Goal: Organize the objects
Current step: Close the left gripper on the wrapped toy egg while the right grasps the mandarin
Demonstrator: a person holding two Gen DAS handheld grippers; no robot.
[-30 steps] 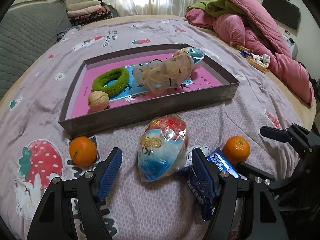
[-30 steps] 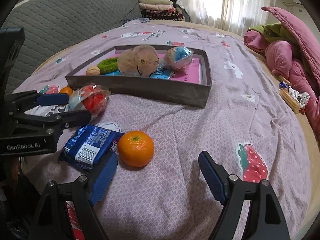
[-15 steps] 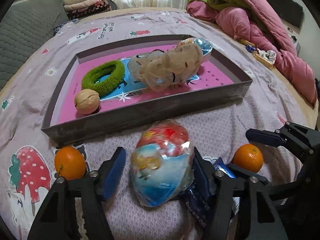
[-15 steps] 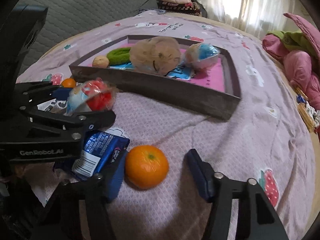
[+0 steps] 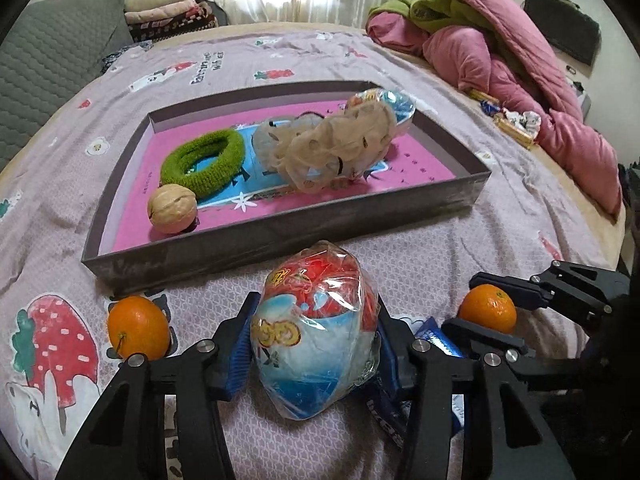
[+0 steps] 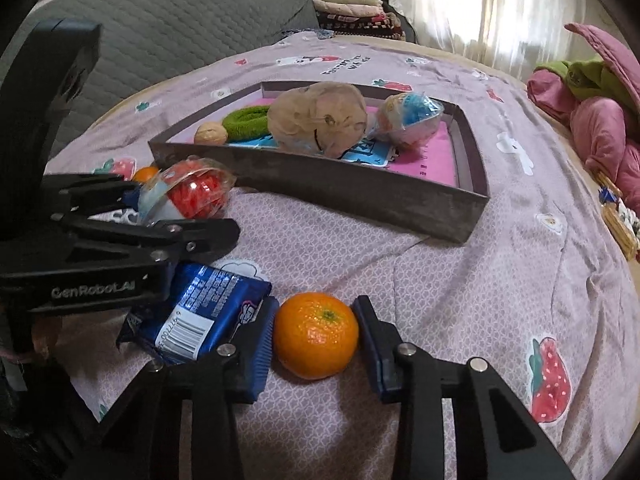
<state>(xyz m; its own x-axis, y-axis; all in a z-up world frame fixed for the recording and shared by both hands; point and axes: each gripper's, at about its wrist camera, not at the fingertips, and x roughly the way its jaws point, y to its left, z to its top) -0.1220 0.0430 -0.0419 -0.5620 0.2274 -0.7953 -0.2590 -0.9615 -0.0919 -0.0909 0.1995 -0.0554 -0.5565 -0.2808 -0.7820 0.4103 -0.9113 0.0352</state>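
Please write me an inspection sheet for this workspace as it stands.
Surface: bedspread, lilac, cartoon prints.
Job's things: tray holds walnut, green ring, beige net bundle, wrapped ball. On the bedspread: wrapped toy, orange, second orange, blue packet.
Clutter: snack wrappers by pink quilt.
Grippers: left tool closing around wrapped toy; right tool closing around orange, pads about at its sides.
Cables: nothing seen.
Surroundings: grey headboard, folded blankets, curtained window.
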